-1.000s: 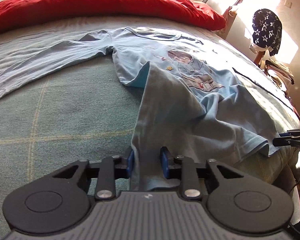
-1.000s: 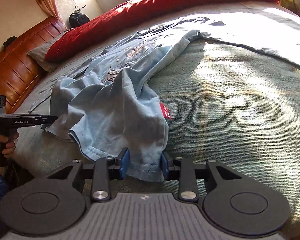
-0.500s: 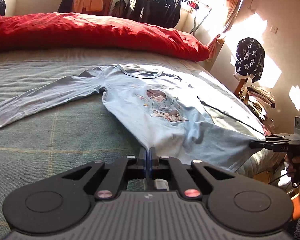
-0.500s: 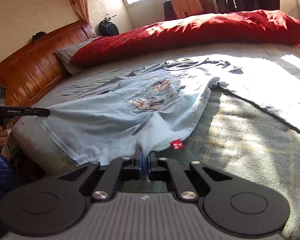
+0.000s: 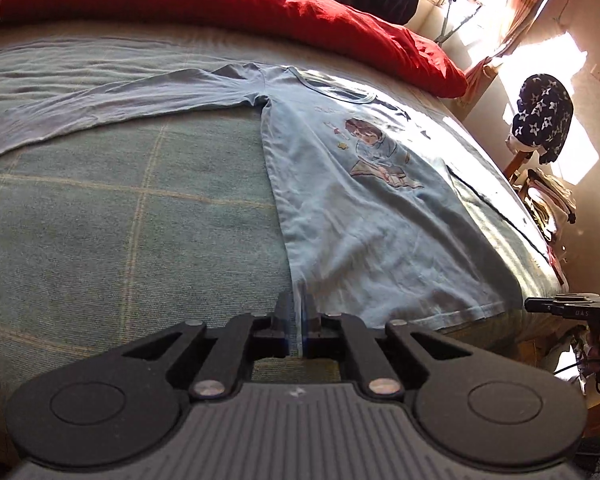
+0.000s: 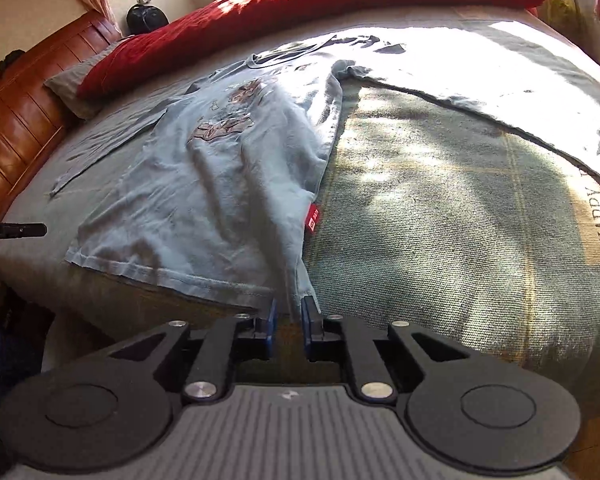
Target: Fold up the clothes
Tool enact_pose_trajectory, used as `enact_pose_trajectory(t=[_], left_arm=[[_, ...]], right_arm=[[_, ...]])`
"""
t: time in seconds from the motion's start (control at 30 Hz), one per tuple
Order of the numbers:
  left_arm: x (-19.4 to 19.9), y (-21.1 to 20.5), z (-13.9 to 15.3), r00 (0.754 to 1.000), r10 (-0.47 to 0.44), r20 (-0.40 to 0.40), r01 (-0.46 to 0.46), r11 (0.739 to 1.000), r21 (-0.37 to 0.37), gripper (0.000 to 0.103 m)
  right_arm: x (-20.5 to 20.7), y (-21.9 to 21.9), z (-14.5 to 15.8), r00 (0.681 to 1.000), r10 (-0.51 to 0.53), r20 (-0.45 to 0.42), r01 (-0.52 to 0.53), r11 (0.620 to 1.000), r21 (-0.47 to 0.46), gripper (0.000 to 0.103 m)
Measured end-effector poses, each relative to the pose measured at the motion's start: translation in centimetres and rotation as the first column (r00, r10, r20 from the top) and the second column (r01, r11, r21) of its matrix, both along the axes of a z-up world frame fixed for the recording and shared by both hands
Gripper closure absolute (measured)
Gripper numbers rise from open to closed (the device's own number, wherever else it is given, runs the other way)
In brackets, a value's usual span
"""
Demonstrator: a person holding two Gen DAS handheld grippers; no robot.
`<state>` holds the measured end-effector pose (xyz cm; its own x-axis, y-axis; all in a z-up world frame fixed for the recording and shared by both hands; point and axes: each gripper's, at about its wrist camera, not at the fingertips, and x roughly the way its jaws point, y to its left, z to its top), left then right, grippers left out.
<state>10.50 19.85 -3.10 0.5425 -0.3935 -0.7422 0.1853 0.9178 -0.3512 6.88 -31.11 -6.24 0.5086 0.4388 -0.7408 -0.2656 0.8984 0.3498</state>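
Observation:
A light blue long-sleeved shirt with a cartoon print lies face up and spread flat on the bed, its left sleeve stretched out sideways. My left gripper pinches the near hem corner, and its jaws are opening by a crack with the cloth still pressed between the pads. In the right wrist view the shirt shows a red side tag. My right gripper sits at the other hem corner. Its jaws are opening, and the cloth tip hangs loose between the pads. Each gripper also shows at the edge of the other's view.
The shirt lies on a green checked blanket with a red duvet behind it. A wooden headboard stands at the left of the right wrist view. A chair with a star-print garment stands beside the bed. The bed's near edge is under both grippers.
Both grippers closed on the bunched hem and drew it back toward the bed's edge, so the shirt now lies flat. The right jaws have since parted again.

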Motion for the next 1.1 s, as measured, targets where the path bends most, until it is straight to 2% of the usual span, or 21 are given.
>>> enact_pose_trajectory(t=[0.03, 0.1, 0.17, 0.3, 0.43, 0.47, 0.5, 0.53, 0.8, 0.87, 0.93, 1.03, 1.1], left_arm=[[0.1, -0.3, -0.3, 1.0, -0.006, -0.006, 0.005, 1.0, -0.01, 0.091], [0.5, -0.8, -0.8, 1.0, -0.017, -0.014, 0.017, 0.999, -0.032, 0.066], [0.8, -1.4, -1.4, 1.0, -0.014, -0.025, 0.013, 0.999, -0.038, 0.061], [2.1, -2.5, -3.5, 0.996, -0.014, -0.085, 0.011, 0.999, -0.034, 0.06], [2.6, -3.0, -4.5, 0.995, -0.015, -0.103, 0.009, 0.998, -0.06, 0.062], [2.6, -3.1, -4.5, 0.995, -0.021, -0.102, 0.015, 0.998, -0.063, 0.068], [2.6, -3.2, -4.5, 0.994, -0.027, -0.102, 0.02, 0.998, -0.066, 0.095], [2.6, -3.2, -4.5, 0.994, -0.026, -0.109, 0.018, 0.998, -0.067, 0.103], [1.1, -1.3, -2.4, 0.998, -0.01, -0.058, 0.01, 1.0, 0.003, 0.103], [0.9, -1.0, -2.4, 0.998, 0.01, -0.058, -0.006, 0.998, 0.064, 0.102], [0.5, -1.3, -2.0, 1.0, -0.004, -0.014, 0.006, 0.99, 0.142, 0.102], [-0.4, -2.8, -1.0, 0.995, -0.081, 0.064, 0.067, 0.978, 0.196, 0.091], [-1.3, -4.7, -0.3, 0.976, -0.176, 0.126, 0.138, 0.955, 0.264, 0.078]], right_arm=[[-0.1, 0.1, 0.2, 1.0, -0.005, 0.01, 0.005, 1.0, 0.004, 0.075], [-0.3, 0.3, 0.6, 1.0, -0.011, 0.029, 0.011, 1.0, 0.005, 0.071], [0.0, 0.7, 0.9, 0.999, -0.007, 0.039, 0.007, 1.0, 0.0, 0.069], [0.4, 1.4, 1.1, 0.998, 0.003, 0.059, -0.004, 1.0, 0.012, 0.068], [1.1, 1.7, 1.1, 0.998, -0.005, 0.063, 0.003, 1.0, 0.031, 0.06], [1.3, 1.8, 1.1, 0.998, -0.007, 0.064, 0.005, 0.999, 0.032, 0.06], [1.4, 1.8, 1.0, 0.998, -0.006, 0.063, 0.003, 0.999, 0.035, 0.06], [1.6, 1.9, 1.0, 0.998, -0.004, 0.061, 0.002, 0.999, 0.039, 0.06], [1.8, 2.0, 1.5, 0.995, 0.007, 0.1, -0.007, 1.0, 0.002, 0.058], [2.0, 2.1, 1.7, 0.994, 0.011, 0.108, -0.009, 1.0, -0.019, 0.056], [2.0, 2.3, 1.8, 0.992, 0.014, 0.126, -0.01, 0.999, -0.031, 0.056], [1.6, 3.6, 2.3, 0.984, 0.058, 0.166, -0.046, 0.996, -0.073, 0.056], [1.3, 4.8, 2.5, 0.976, 0.103, 0.189, -0.081, 0.99, -0.119, 0.055]])
